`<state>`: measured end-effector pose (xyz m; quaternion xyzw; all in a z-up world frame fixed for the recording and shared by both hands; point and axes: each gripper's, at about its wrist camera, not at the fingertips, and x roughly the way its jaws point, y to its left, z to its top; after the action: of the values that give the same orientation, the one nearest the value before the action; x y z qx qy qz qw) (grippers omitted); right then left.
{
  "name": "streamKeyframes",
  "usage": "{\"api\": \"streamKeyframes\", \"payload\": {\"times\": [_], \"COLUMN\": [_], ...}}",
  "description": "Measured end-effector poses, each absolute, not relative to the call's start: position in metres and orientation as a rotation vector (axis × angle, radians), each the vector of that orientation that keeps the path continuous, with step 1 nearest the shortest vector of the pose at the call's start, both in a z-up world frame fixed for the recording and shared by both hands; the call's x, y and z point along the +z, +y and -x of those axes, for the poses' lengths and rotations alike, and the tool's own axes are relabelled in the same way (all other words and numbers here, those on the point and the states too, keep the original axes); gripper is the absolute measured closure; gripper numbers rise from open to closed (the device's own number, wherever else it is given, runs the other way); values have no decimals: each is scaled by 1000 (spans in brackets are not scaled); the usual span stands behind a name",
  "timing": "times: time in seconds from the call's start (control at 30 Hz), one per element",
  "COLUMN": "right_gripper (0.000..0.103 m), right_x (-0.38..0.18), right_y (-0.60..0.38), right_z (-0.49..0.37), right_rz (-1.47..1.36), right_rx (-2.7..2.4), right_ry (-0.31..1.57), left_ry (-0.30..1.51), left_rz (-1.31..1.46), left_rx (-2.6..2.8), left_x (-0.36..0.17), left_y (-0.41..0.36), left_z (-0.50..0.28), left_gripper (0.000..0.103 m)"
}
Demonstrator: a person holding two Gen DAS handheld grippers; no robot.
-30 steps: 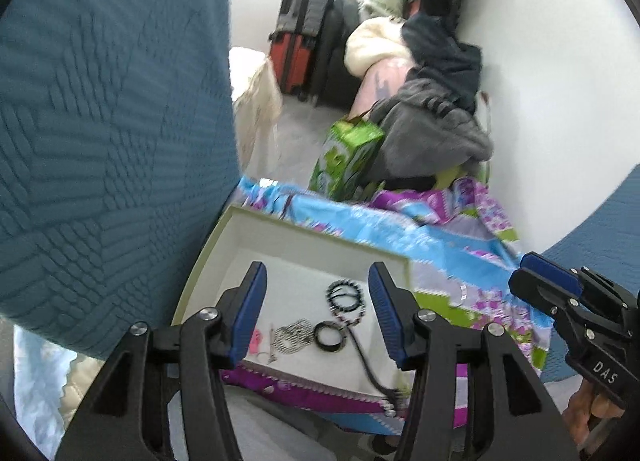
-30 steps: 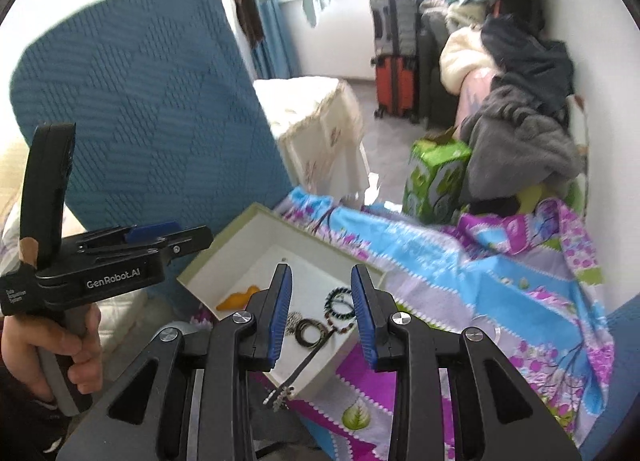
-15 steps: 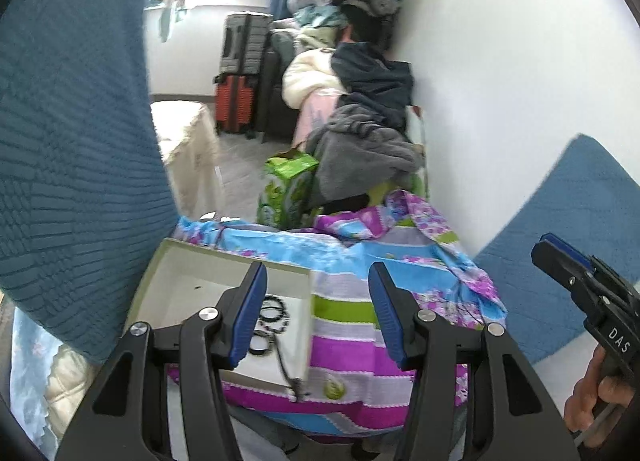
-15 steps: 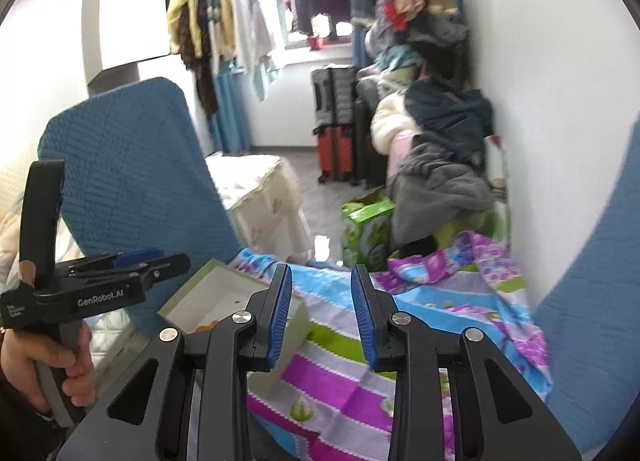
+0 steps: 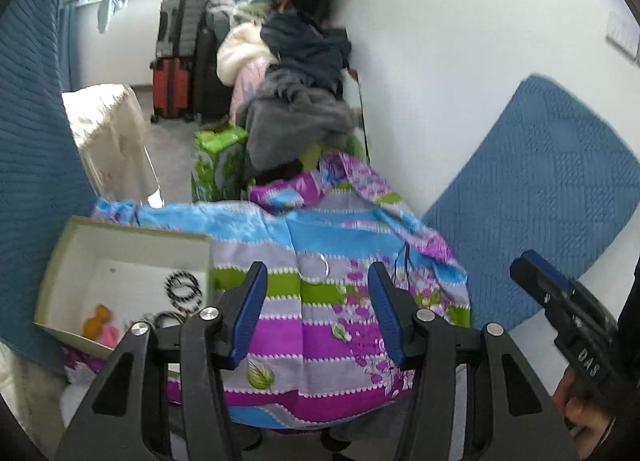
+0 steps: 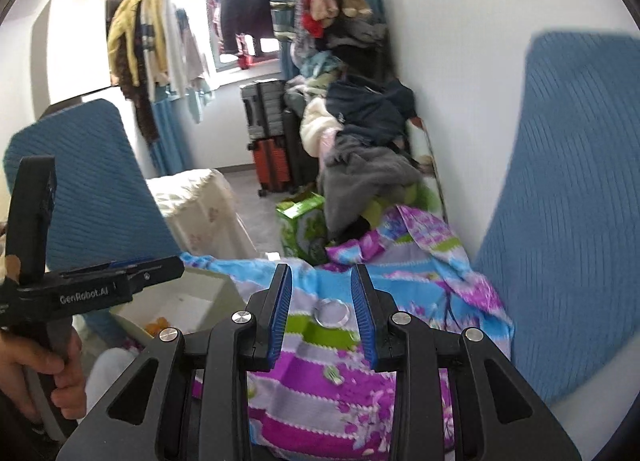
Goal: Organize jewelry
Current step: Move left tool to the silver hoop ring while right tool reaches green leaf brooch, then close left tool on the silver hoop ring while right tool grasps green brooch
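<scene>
With the next piece seemingly being fetched, the empty, moderately parted right gripper [image 6: 322, 311] frames a clear bangle [image 6: 332, 312] on the patterned cloth [image 6: 320, 393] just ahead, calling for a descent, while the empty, wide-open left gripper [image 5: 316, 311] has the box [image 5: 120, 229] to its left.

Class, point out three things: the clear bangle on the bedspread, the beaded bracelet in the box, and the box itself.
clear bangle [image 6: 331, 311], right wrist view, near rim.
beaded bracelet [image 5: 183, 291], left wrist view, its beads.
box [image 5: 120, 236], left wrist view, far wall.
</scene>
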<state>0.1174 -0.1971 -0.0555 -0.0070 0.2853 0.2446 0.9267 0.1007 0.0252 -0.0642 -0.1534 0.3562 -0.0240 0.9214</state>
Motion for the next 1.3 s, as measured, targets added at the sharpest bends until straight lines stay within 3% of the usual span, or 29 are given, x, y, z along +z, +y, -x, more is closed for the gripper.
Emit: {"api": "streamKeyframes", "payload": {"times": [0.3,0.63,1.3], "right_gripper": [75,78,79], "right_x": [-134,-206,-282], "right_y": [-206,-189,-170], "right_z": [-117,-134,-194], "right_rz": [-13,-7,-34], "right_rx": [491,536,599], "right_ry": [657,736,912], "left_ry": [795,877,1015], "left_rz": [326,334,285], "left_rx": [-85,-144,-47], "left_x": [-122,-171,-263], "left_y": [5,-17,-13], "left_z": [-139,-190,-285], "left_gripper": [59,76,79]}}
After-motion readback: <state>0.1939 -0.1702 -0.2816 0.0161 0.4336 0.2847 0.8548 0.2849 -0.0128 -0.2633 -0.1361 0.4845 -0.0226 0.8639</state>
